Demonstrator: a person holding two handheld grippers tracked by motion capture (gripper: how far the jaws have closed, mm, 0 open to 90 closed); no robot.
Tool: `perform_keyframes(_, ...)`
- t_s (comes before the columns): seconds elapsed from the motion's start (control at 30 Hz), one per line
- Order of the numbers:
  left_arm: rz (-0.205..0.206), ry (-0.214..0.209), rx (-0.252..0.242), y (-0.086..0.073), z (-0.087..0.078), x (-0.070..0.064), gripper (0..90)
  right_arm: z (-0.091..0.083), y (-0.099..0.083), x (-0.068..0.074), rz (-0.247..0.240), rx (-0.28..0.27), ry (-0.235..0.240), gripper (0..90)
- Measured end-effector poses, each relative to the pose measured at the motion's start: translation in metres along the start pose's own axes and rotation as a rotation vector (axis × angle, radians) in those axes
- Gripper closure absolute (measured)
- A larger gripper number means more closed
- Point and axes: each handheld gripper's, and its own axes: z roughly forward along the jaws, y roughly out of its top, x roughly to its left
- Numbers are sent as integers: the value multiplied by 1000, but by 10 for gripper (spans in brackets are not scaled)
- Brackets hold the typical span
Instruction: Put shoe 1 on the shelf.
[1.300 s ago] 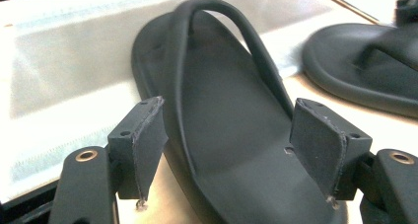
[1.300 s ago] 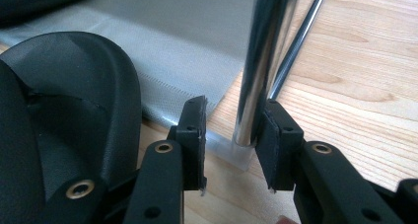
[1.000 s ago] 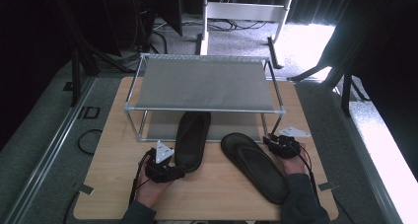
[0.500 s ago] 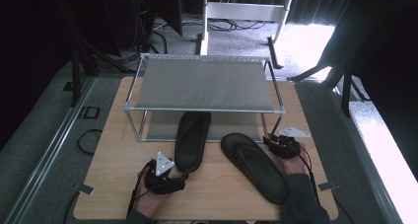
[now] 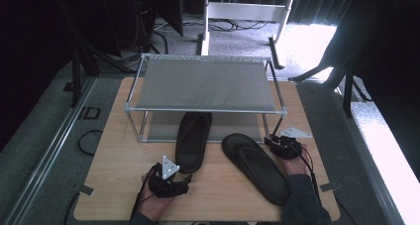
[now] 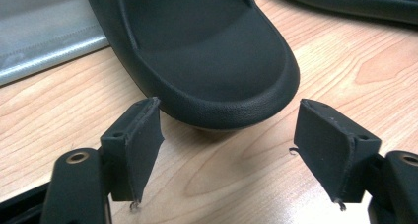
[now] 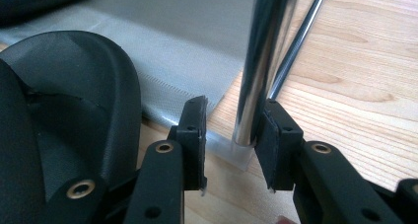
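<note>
Two black sandals lie on the wooden table (image 5: 116, 153). The left sandal (image 5: 193, 138) has its toe under the metal shoe rack (image 5: 205, 84). Its heel (image 6: 207, 61) lies just ahead of my left gripper (image 5: 179, 183) (image 6: 234, 155), which is open, with nothing between the jaws. The right sandal (image 5: 255, 165) (image 7: 74, 110) lies slanted in front of the rack. My right gripper (image 5: 271, 141) (image 7: 231, 135) sits at the rack's front right chrome post (image 7: 256, 61). Its jaws stand narrowly apart around the post's foot, the right pad against it and a gap on the left.
The rack's lower grey shelf (image 7: 187, 36) (image 6: 44, 31) lies flat on the table behind the sandals. A cable (image 5: 86, 140) loops off the table's left edge. Dark floor and stands surround the table.
My left gripper has drawn back from the left sandal's heel toward the table's front edge. The sandals and my right gripper have stayed put.
</note>
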Motion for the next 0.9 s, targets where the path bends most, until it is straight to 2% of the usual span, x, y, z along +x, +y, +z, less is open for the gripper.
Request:
perform_keyframes(0.17,13,9,19,2,6,-2,302,0,0,0,-1,0,-2,663)
perform_keyframes(0.47,7,33,18,10,16,-3,316,0,0,0,0,0,-2,662)
perform_keyframes(0.7,-12,52,27,23,31,-3,328,0,0,0,1,0,-2,662)
perform_keyframes(0.9,-28,76,26,36,47,3,335,0,0,0,0,0,-4,673)
